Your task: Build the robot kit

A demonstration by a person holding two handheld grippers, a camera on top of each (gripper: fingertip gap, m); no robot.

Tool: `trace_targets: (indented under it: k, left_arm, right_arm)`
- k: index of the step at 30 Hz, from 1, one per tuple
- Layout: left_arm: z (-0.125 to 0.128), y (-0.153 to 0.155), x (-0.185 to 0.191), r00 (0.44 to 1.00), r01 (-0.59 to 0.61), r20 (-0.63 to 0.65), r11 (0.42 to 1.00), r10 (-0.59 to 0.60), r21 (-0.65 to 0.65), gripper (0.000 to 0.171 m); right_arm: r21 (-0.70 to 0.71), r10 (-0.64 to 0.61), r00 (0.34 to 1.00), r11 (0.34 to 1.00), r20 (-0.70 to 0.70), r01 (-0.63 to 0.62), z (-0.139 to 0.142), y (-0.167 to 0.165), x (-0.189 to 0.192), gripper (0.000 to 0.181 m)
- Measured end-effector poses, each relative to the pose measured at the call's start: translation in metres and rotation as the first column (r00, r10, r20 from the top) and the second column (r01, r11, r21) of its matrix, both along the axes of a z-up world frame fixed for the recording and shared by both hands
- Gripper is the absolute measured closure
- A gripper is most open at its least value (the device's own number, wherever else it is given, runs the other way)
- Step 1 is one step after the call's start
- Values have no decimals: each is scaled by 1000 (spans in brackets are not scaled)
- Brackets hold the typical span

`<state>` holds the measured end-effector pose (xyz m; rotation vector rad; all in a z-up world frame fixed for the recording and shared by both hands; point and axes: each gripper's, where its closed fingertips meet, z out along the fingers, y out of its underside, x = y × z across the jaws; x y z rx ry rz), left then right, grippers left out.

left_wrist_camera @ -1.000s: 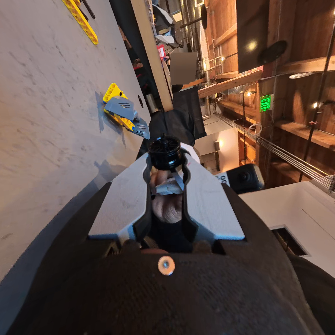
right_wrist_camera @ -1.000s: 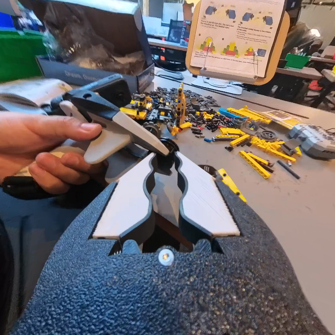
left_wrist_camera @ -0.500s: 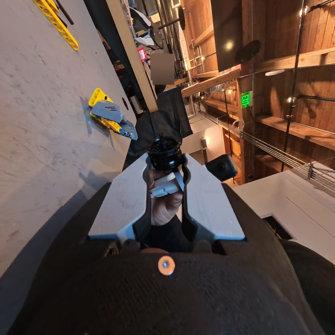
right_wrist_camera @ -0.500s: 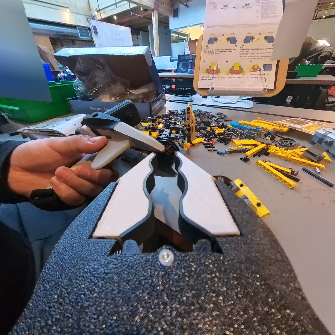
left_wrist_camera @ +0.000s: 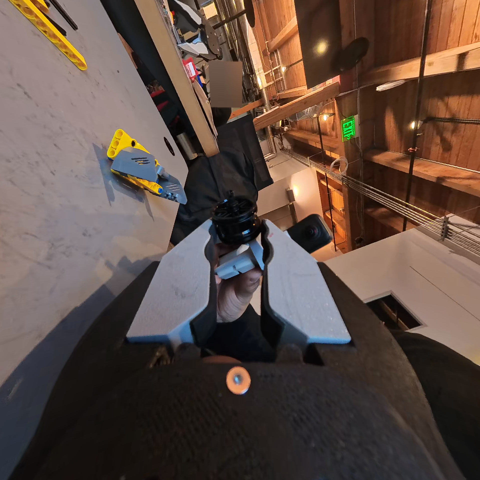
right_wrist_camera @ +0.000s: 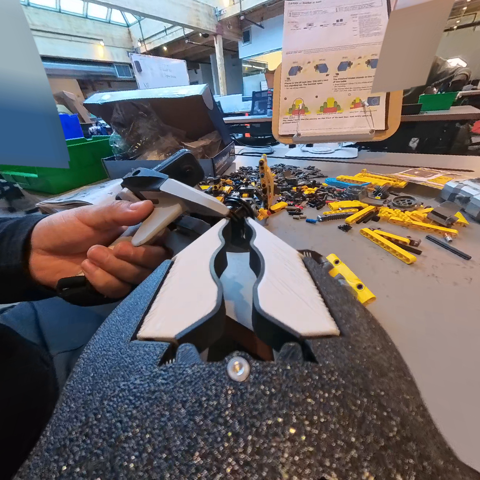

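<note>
My left gripper (left_wrist_camera: 235, 225) is shut on a black spoked wheel (left_wrist_camera: 235, 220), held in the air off the grey table's (left_wrist_camera: 52, 181) edge. A short black axle (left_wrist_camera: 230, 193) sticks out of the wheel's far face. In the right wrist view the left gripper (right_wrist_camera: 228, 213) comes in from the left, held by a hand (right_wrist_camera: 85, 241). My right gripper (right_wrist_camera: 238, 221) meets it tip to tip, its jaws drawn to a narrow gap on the black axle piece at the wheel (right_wrist_camera: 240, 207). Its pale fingers (left_wrist_camera: 240, 259) show under the wheel.
A yellow and grey sub-assembly (left_wrist_camera: 140, 166) lies near the table edge, also beside my right gripper (right_wrist_camera: 345, 280). Loose yellow beams (right_wrist_camera: 387, 244) and a heap of black and yellow parts (right_wrist_camera: 285, 187) lie farther back, with an open box (right_wrist_camera: 166, 124), a booklet (right_wrist_camera: 83, 194) and an instruction sheet on a stand (right_wrist_camera: 332, 78). The tips of both grippers are at nearly the same place.
The right gripper's jaws have narrowed at the wheel. Both grippers tilted a little and stayed tip to tip. The left gripper kept its hold on the wheel.
</note>
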<state>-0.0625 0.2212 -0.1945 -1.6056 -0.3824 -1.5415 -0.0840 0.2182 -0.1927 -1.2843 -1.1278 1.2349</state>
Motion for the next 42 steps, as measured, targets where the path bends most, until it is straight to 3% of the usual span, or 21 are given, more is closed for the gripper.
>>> trace_targets:
  k: [17,27,35,37,39,42]
  left_arm:
    - [-3,5,0,1000,1,-3,1000,-1,-17,141]
    - [-8,3,-5,996,-29,-81,999,27,-19,136]
    - [-14,-3,5,971,-10,-238,1000,7,-11,126]
    - [-15,-8,6,939,-6,-344,1000,10,13,124]
    - [-15,-13,6,857,3,-514,998,31,65,119]
    - [-12,-7,-4,569,55,-817,987,92,150,117]
  right_arm:
    - [-19,-35,999,999,13,35,-4,10,1,175]
    - [-88,-35,999,996,-19,33,-1,15,3,176]
    - [-106,-37,998,994,-41,32,7,18,9,177]
    - [-102,-57,996,993,-66,51,22,22,19,177]
    - [-112,-108,992,989,-60,101,34,36,34,177]
    - [-169,-115,993,979,13,115,37,58,55,177]
